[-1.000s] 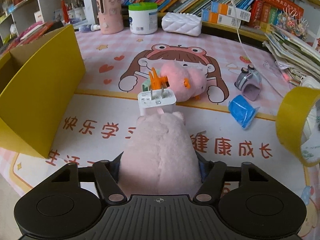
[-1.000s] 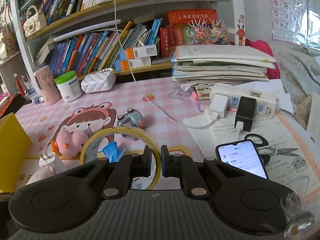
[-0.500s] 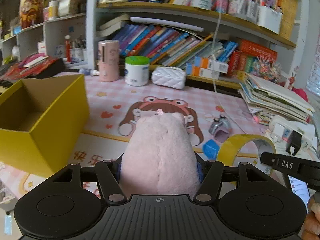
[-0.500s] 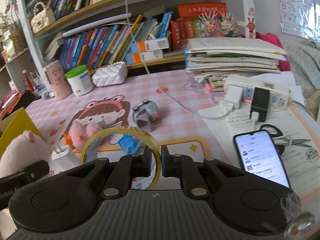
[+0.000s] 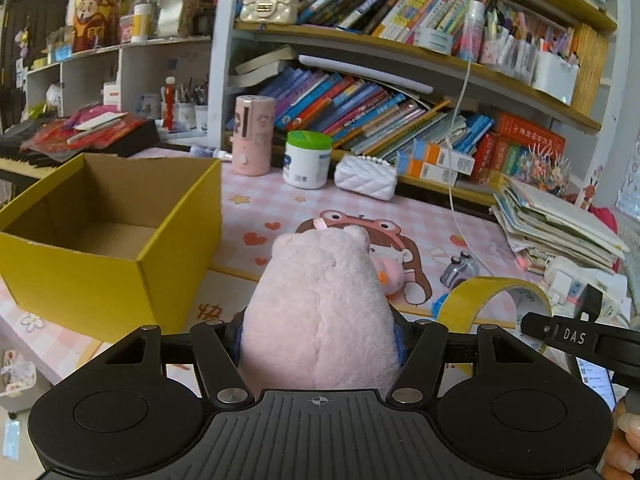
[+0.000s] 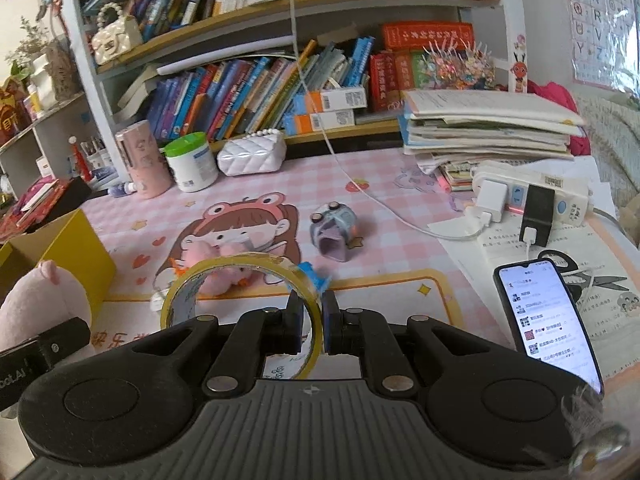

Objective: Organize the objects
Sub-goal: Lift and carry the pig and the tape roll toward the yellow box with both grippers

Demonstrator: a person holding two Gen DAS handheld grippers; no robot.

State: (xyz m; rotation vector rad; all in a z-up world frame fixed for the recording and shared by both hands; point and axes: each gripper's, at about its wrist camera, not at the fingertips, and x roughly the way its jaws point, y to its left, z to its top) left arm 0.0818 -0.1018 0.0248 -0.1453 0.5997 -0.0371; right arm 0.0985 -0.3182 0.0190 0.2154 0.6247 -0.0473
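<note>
The plush (image 5: 320, 304) is clamped between the fingers of the left gripper (image 5: 319, 336), both pads pressed into its sides. Against the view 1 second back, the plush has been lifted clear of the mat (image 5: 256, 208), and the box (image 5: 120, 248) now shows its open top and bare floor where only its outer wall was seen before. The box interior looks empty, so the plush is judged to be the 1st item headed in. The tape roll (image 6: 240, 304) is pinched by its band in the right gripper (image 6: 311, 320), whose fingers are fully closed on it; that grip reads unchanged over the last second. The roll is held right of the box and above the mat, with the plush between the 2. Still on the mat, right of the box: a 2nd small pink toy (image 6: 224, 280), a blue item (image 6: 310, 274) and a grey toy (image 6: 334, 232), the last farthest from the box. A charger seen beside the pink toy 1 second ago cannot be made out clearly now. Judged status: 2 items in hand, 0 in the box, at least 3 left. The next step is judged to be carrying the plush over the box rim and releasing it, then the tape. Risk: both grippers crowding the same opening.
</note>
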